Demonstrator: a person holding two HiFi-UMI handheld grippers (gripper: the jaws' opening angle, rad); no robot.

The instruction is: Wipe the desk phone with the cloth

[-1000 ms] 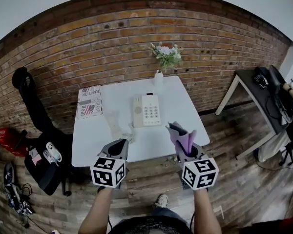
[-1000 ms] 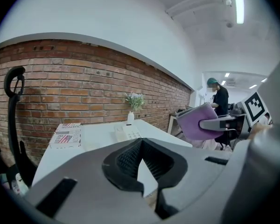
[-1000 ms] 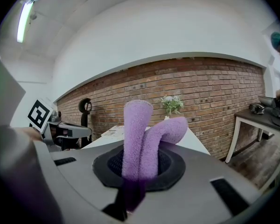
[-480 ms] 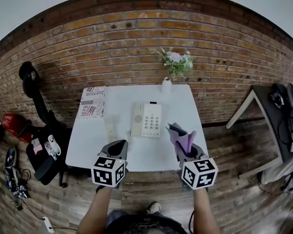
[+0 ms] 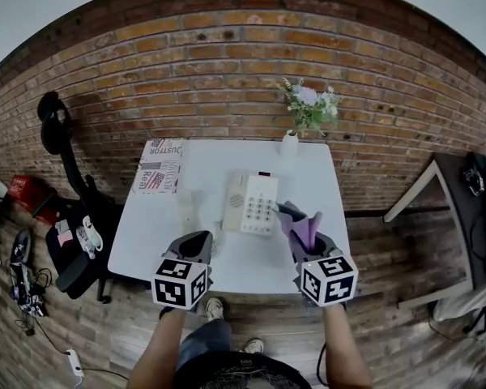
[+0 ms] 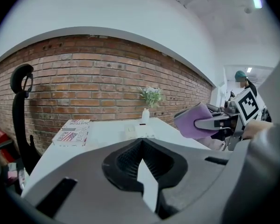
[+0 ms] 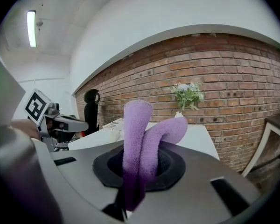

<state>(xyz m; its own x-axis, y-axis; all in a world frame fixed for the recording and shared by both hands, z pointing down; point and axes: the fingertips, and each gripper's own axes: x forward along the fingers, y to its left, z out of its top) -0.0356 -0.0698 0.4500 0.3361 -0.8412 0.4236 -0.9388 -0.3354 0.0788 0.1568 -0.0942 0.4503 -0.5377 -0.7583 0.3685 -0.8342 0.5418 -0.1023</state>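
Brick wall [image 5: 227,71] across the far side, wood floor [image 5: 389,314] below

White table [image 5: 154,233] set against the wall, seen from above in the head view

Black office chair [image 5: 53,128] left of the table; dark side desk [image 5: 462,185] at far right, well apart

Printed box [image 5: 159,167] lies flat on the table's far left corner

Desk phone [image 5: 252,203] lies flat a little right of the table's middle, speaker grille on its left half, keypad on its right half

White vase [image 5: 289,144] upright at the far edge beyond the phone, holding flowers [image 5: 308,104]

Left gripper [image 5: 199,240] over the near edge, left of the phone and apart from it; in its own view the left gripper [image 6: 142,171] has its jaws pressed together with nothing between them

Right gripper [image 5: 304,235] over the near edge, just near-right of the phone; its jaws pinch a purple cloth [image 5: 302,227]

Cloth [image 7: 139,139] stands up out of the right gripper [image 7: 140,176] in two folded lobes; cannot tell whether its far tip touches the phone
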